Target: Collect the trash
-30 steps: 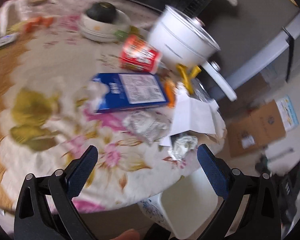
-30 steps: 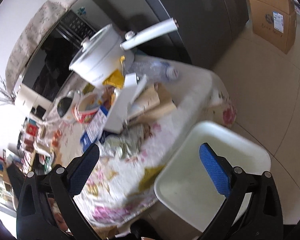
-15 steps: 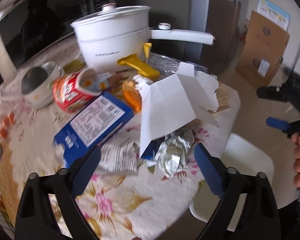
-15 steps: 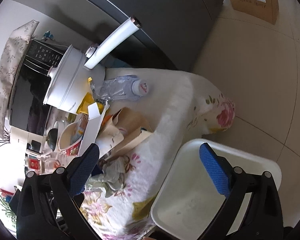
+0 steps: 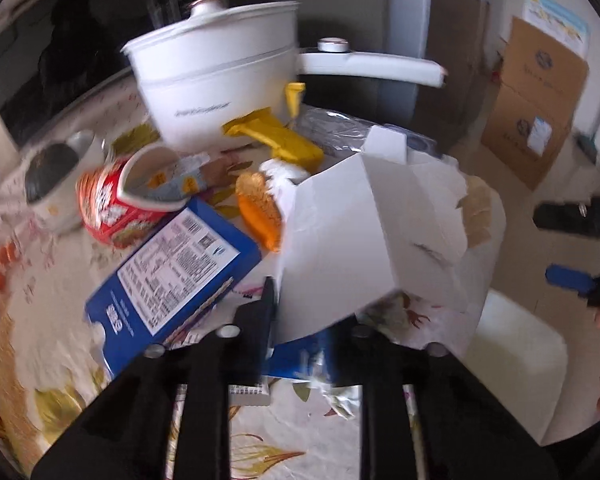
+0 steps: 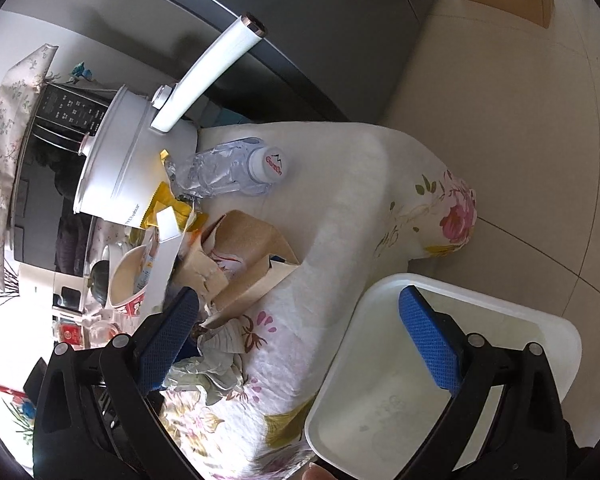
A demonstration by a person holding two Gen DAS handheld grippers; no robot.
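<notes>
The white carton [image 5: 364, 240] hides the left gripper's [image 5: 296, 312] right finger and the blue pack [image 5: 300, 354] beneath. Left-wrist view blurs the table edge; the bowl [image 5: 52, 176] smears. The bin [image 6: 440, 380] runs behind the right gripper [image 6: 300, 340], its near corner cut off.

Pale beige floor tiles [image 6: 520, 128] fill the right of the right wrist view, lit brightly. A tall grey cabinet [image 6: 320, 20] runs across the top. At upper left a black microwave [image 6: 44, 168] sits under a floral cloth [image 6: 4, 120]. Brown cardboard boxes [image 5: 536, 92] stand at upper right of the left wrist view.
</notes>
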